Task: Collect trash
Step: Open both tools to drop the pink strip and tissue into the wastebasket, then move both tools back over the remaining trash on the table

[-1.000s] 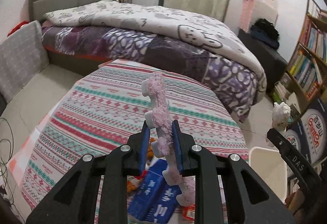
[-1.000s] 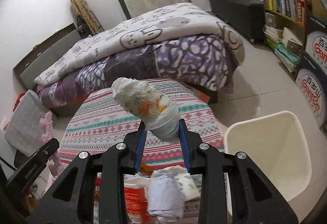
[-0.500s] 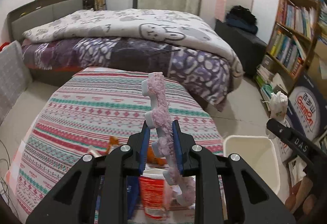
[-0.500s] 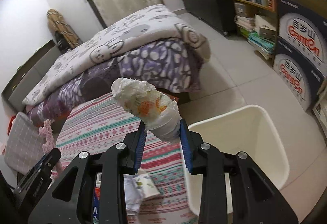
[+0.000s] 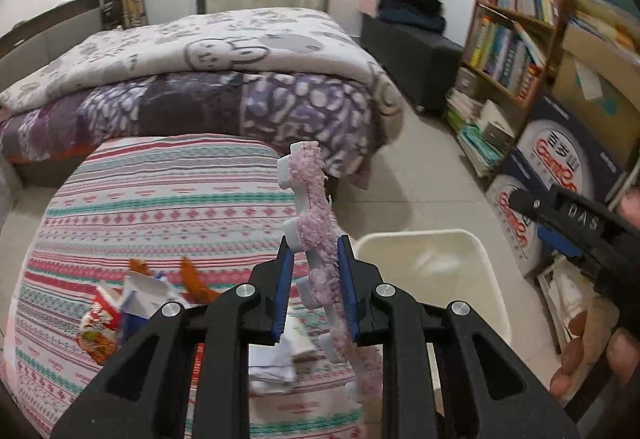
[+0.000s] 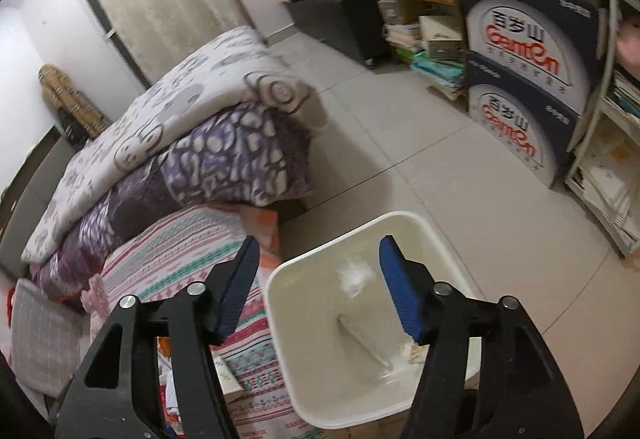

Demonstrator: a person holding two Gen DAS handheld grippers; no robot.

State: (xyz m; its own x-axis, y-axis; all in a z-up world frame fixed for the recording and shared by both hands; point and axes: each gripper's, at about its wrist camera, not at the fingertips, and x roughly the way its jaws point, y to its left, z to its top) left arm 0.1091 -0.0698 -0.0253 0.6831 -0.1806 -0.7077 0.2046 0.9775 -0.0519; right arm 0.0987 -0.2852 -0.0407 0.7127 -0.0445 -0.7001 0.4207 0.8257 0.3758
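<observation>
My left gripper (image 5: pixel 314 279) is shut on a long pink fuzzy strip (image 5: pixel 316 239) and holds it upright above the striped table's right edge, just left of the white bin (image 5: pixel 492 279). My right gripper (image 6: pixel 316 279) is open and empty, directly above the white bin (image 6: pixel 280 303). A blurred white wad (image 6: pixel 354 277) is inside the bin, seemingly falling. The right gripper also shows in the left wrist view (image 5: pixel 568 223) at the right. More trash lies on the table: a red wrapper (image 5: pixel 98 323), a white and blue carton (image 5: pixel 140 299), crumpled paper (image 5: pixel 276 367).
The round table wears a striped cloth (image 5: pixel 160 207). A bed with purple and white quilts (image 5: pixel 200 79) stands behind it. Bookshelves (image 5: pixel 516 39) and stacked blue water boxes (image 6: pixel 524 91) line the right side. Tiled floor (image 6: pixel 400 159) lies between bed and bin.
My right gripper has swung over the bin and opened, and the white wad it held has dropped out of it. My left gripper has moved right toward the bin, still holding the pink strip.
</observation>
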